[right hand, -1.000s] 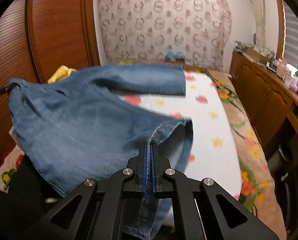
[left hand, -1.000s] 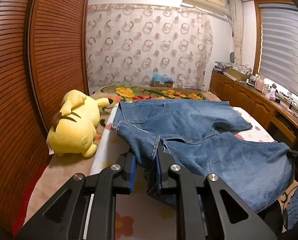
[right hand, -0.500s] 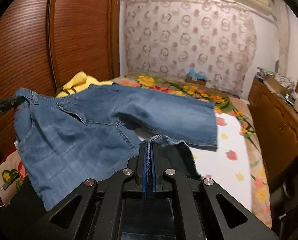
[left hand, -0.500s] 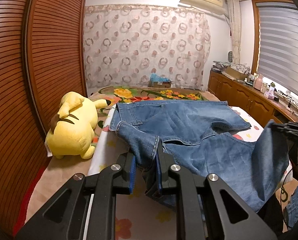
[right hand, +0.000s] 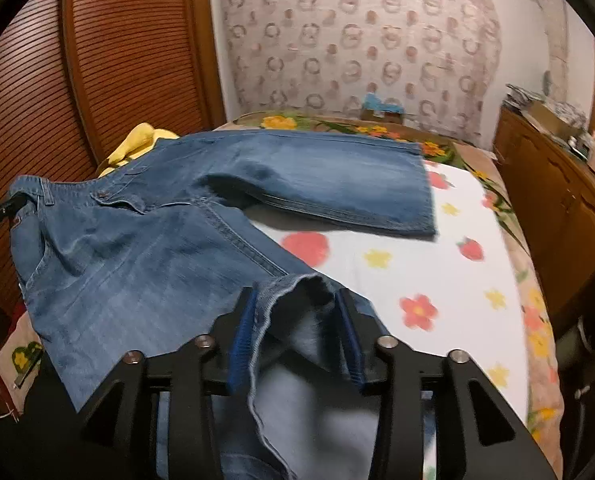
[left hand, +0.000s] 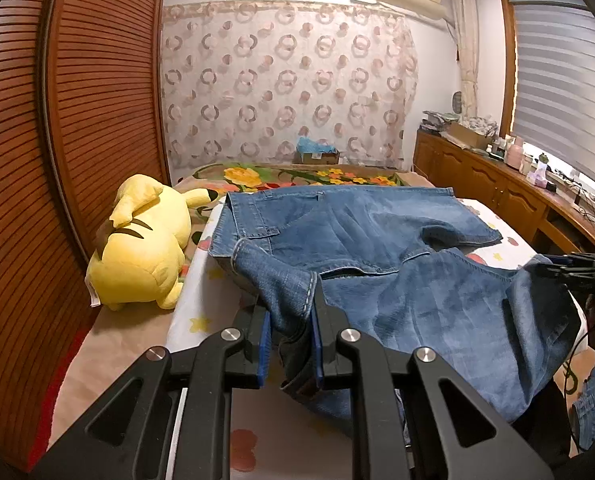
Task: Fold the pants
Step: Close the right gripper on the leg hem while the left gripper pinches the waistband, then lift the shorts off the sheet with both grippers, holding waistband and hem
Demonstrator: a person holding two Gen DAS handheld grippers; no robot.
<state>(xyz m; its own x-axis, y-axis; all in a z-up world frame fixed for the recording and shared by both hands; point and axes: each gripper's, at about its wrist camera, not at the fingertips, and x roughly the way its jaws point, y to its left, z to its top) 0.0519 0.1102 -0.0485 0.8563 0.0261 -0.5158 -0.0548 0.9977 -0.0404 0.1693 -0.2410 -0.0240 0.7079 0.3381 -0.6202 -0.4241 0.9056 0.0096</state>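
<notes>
Blue denim pants (left hand: 377,248) lie spread across the bed, with one leg flat at the far side (right hand: 317,176) and the near leg folded toward me. My left gripper (left hand: 289,312) is shut on a bunched waistband corner of the pants at the left edge of the bed. My right gripper (right hand: 297,312) has its jaws wide apart around the near leg's hem (right hand: 293,284), which lies loose between them. The right gripper also shows in the left wrist view (left hand: 569,268) at the pants' right edge.
A yellow plush toy (left hand: 141,248) lies on the bed to the left of the pants. The flowered white sheet (right hand: 437,272) covers the bed. A slatted wooden wardrobe (left hand: 57,120) stands left, and a wooden cabinet (left hand: 497,196) runs along the right wall.
My right gripper swung the near leg over and down onto the bed, then opened its jaws and let go of the hem. My left gripper held its grip and barely moved.
</notes>
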